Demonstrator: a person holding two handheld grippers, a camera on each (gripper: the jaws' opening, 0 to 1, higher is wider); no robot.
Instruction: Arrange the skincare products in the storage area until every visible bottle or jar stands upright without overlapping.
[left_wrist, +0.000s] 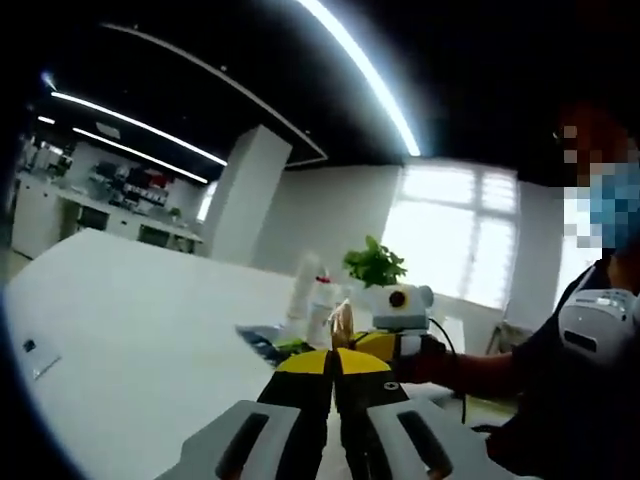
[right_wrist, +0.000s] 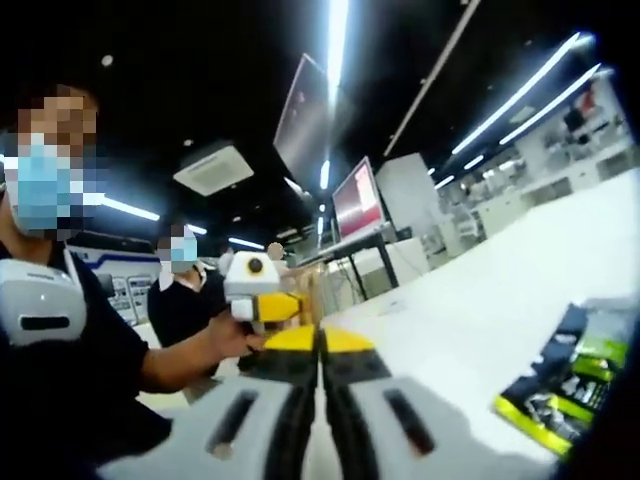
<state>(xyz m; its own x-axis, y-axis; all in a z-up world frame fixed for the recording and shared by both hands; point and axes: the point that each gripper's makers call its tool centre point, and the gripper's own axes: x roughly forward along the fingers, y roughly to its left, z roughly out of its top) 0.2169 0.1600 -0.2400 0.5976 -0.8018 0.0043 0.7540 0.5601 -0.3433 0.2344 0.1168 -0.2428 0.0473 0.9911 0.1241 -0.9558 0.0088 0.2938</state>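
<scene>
Fingers of both grippers meet with nothing between them: left gripper (left_wrist: 333, 362) and right gripper (right_wrist: 319, 345) hover above the white table (left_wrist: 130, 310), apparently poised before any grasp. White skincare bottles (left_wrist: 312, 296) stand beyond the left fingertips, untouched; a green-black packet (right_wrist: 570, 385) lies right of the right gripper.

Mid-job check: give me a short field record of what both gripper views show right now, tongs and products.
left tongs: jaws together, holding nothing
right tongs: jaws together, holding nothing
white bottles: upright on the white table, beyond the left tongs
green plant: behind the bottles
dark and green packet: lying flat on the table, to the right of the right tongs
task status: products untouched at this moment
</scene>
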